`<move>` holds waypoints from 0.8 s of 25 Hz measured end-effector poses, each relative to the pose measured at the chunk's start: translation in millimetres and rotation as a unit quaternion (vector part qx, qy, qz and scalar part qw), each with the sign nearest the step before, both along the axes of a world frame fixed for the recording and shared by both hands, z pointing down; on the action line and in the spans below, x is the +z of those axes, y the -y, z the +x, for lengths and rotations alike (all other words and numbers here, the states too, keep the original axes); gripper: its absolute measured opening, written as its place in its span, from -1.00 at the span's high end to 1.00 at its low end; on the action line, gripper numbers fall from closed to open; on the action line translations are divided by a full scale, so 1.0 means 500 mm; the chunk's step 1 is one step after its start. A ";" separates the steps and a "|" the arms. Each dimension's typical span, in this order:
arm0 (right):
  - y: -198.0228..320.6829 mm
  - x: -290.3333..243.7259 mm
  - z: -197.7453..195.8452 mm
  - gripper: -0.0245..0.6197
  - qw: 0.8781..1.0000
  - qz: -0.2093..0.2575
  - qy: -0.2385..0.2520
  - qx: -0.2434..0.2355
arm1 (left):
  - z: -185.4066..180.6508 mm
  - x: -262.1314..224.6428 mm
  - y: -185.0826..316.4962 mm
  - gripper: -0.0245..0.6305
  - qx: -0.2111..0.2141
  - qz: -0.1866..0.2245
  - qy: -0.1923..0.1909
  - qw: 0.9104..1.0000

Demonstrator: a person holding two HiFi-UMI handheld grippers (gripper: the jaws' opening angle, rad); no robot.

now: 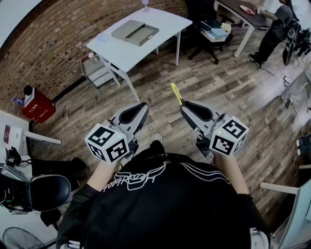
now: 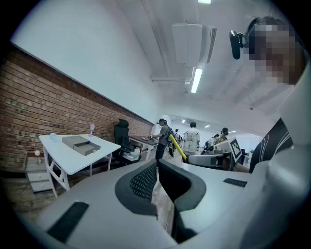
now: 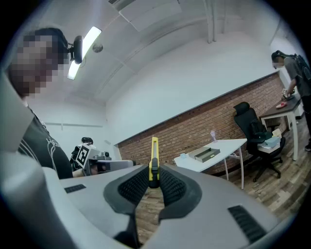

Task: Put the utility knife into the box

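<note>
My right gripper (image 1: 185,105) (image 3: 154,179) is shut on a yellow utility knife (image 3: 154,156), which sticks out past the jaw tips, up and forward. In the head view the utility knife (image 1: 176,93) points toward the white table (image 1: 146,46). The grey box (image 1: 135,32) lies open on that table, its lid beside it, far ahead of both grippers. It shows small in the left gripper view as the box (image 2: 80,144) and in the right gripper view as the box (image 3: 204,154). My left gripper (image 1: 145,106) (image 2: 157,166) is shut with nothing between its jaws, held level with the right one.
A wooden floor (image 1: 204,82) lies between me and the white table. A black office chair (image 1: 206,31) and a second desk (image 1: 243,12) stand at the back right, with a person (image 1: 274,29) beside it. A red box (image 1: 36,107) sits at the left by the brick wall.
</note>
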State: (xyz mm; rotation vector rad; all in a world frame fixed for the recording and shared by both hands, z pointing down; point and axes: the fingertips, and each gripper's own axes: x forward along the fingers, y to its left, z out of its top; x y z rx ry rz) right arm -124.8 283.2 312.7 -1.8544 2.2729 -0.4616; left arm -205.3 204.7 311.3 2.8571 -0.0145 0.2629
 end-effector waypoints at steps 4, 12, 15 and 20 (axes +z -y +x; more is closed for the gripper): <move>0.013 0.007 0.016 0.73 1.000 -0.004 -0.004 0.004 | 0.023 0.013 0.014 0.81 0.010 -0.006 0.002 1.000; 0.042 0.035 0.077 0.72 0.999 -0.018 0.010 0.045 | 0.079 0.043 0.048 0.81 0.032 -0.021 0.003 0.999; 0.073 0.055 0.105 0.72 0.998 -0.030 0.017 0.044 | 0.109 0.063 0.079 0.81 0.033 -0.030 0.006 0.999; 0.155 0.086 0.167 0.72 0.998 -0.044 0.024 0.039 | 0.172 0.105 0.161 0.81 0.029 -0.048 0.014 0.998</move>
